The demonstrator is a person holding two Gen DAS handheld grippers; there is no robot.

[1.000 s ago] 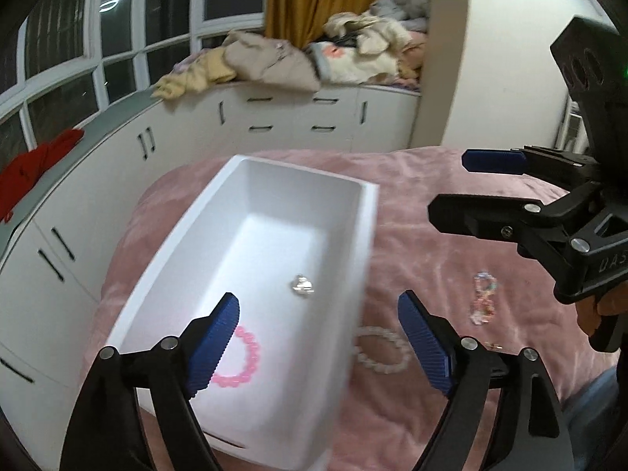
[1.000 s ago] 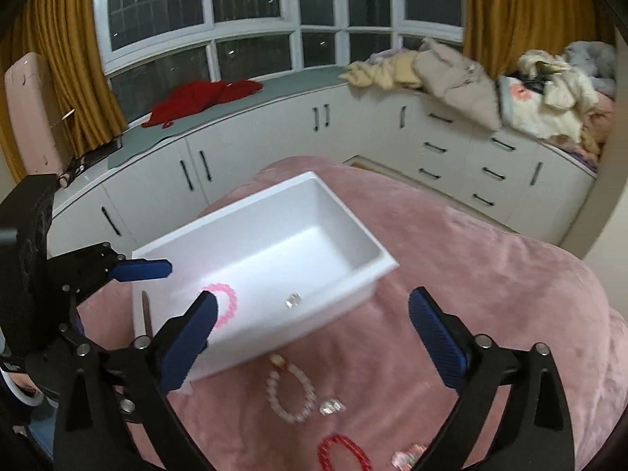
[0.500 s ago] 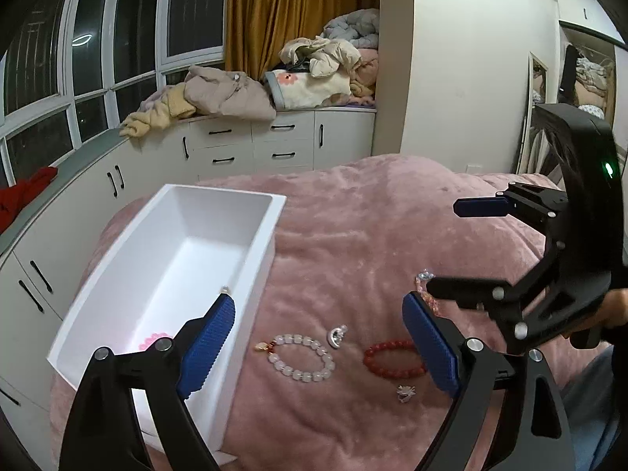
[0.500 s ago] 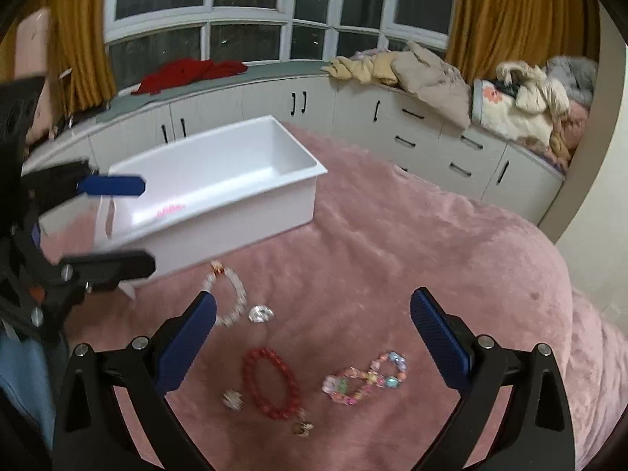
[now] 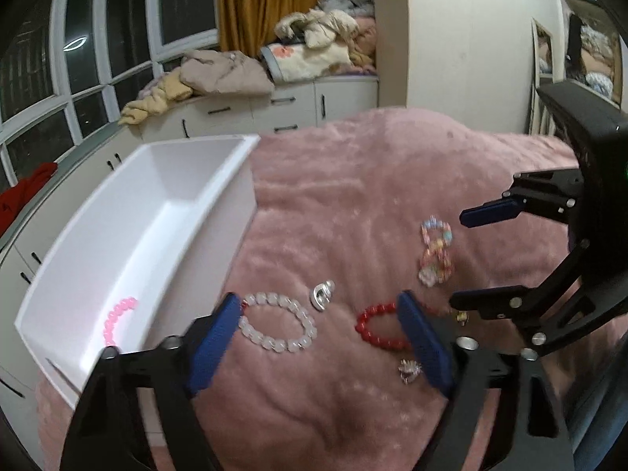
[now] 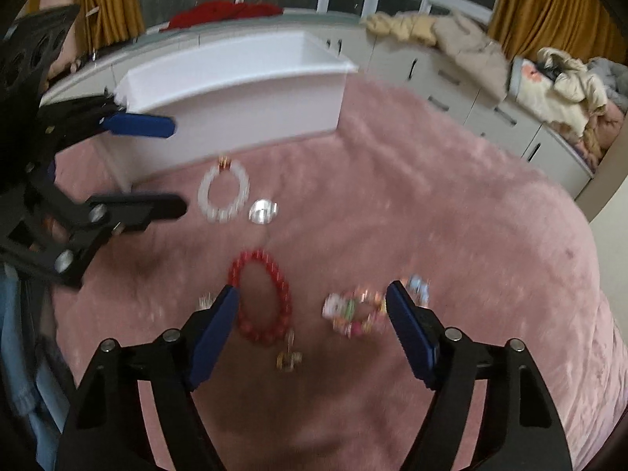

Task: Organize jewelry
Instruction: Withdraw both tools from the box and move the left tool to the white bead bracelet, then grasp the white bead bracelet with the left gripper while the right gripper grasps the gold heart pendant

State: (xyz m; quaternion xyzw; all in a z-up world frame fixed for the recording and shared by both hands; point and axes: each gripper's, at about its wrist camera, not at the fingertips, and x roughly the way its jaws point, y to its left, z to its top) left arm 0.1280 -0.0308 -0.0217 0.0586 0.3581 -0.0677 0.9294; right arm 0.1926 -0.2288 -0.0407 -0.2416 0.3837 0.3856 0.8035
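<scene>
A white box stands on the pink blanket and holds a pink bead bracelet. On the blanket lie a white bead bracelet, a silver piece, a red bead bracelet, a multicoloured bracelet and a small silver charm. My left gripper is open and empty, low over the white and red bracelets. My right gripper is open and empty over the red bracelet and the multicoloured bracelet; a small gold piece lies between its fingers.
The pink blanket covers a bed. White cabinets with piled clothes run under the windows behind. A red cloth lies on the sill. A cream wall stands at the right.
Both grippers have moved down and off the white box toward the loose jewelry on the blanket. The bracelets now lie between the fingers of each. Both stay open.
</scene>
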